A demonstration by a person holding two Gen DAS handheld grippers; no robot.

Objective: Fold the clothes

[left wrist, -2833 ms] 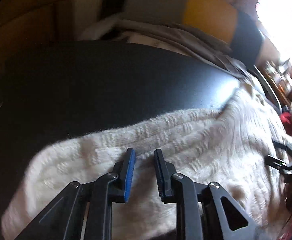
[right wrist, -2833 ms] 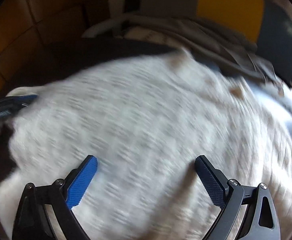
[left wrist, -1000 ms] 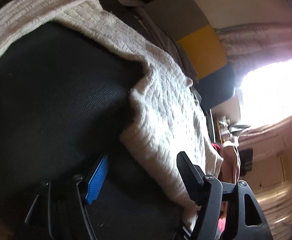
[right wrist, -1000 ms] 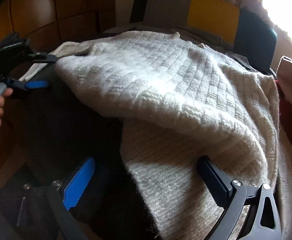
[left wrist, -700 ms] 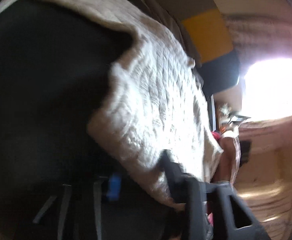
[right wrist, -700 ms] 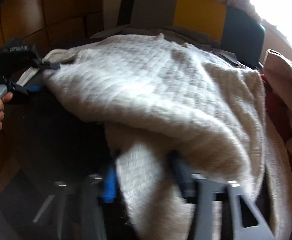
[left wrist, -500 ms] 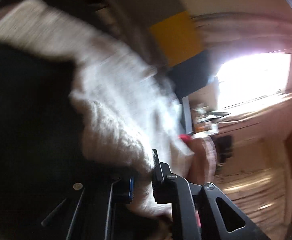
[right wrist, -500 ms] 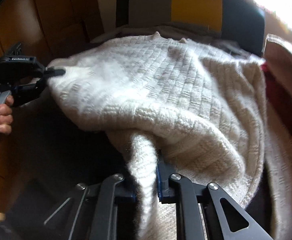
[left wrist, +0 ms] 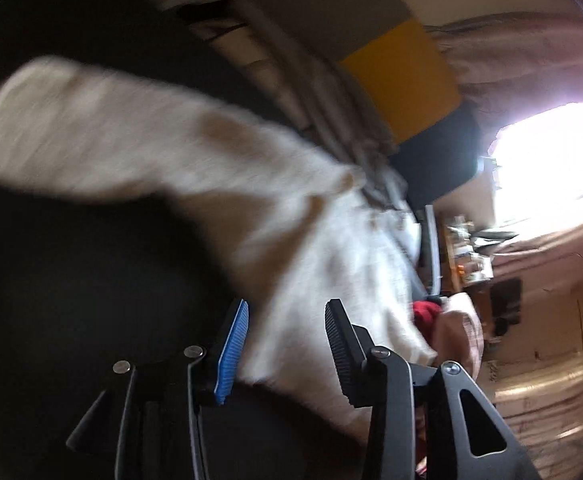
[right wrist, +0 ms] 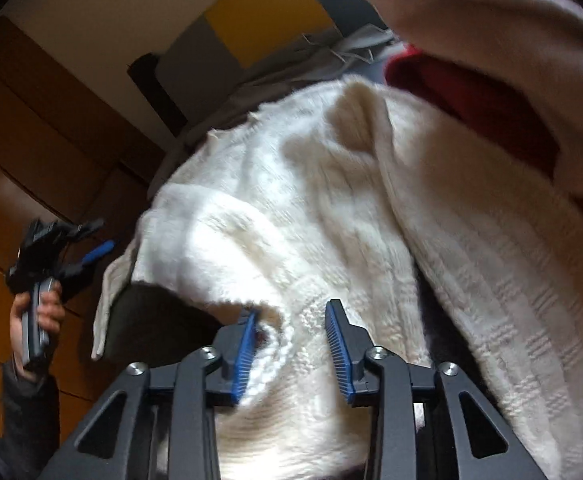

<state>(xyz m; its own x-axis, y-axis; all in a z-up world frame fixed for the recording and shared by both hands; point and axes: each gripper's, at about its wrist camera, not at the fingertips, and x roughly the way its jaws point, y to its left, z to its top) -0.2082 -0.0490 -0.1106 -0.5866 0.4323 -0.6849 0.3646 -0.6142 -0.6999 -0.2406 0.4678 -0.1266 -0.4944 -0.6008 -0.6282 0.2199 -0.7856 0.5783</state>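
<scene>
The left tool [left wrist: 285, 338] stood parted, its 2 fingers straddling the blurred edge of the cream cable-knit sweater [right wrist: 331, 208] without gripping it. The sweater lay bunched over the black desk [left wrist: 71, 280]. The right tool [right wrist: 291, 340] was likewise partly spread, with soft, ribbed knit loose between its blue ridged pads [right wrist: 245, 354].

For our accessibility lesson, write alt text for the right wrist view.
An open right gripper hovers over a rumpled cream knitted sweater on a dark table. At left, a hand holds the left gripper clear of the sweater.
</scene>
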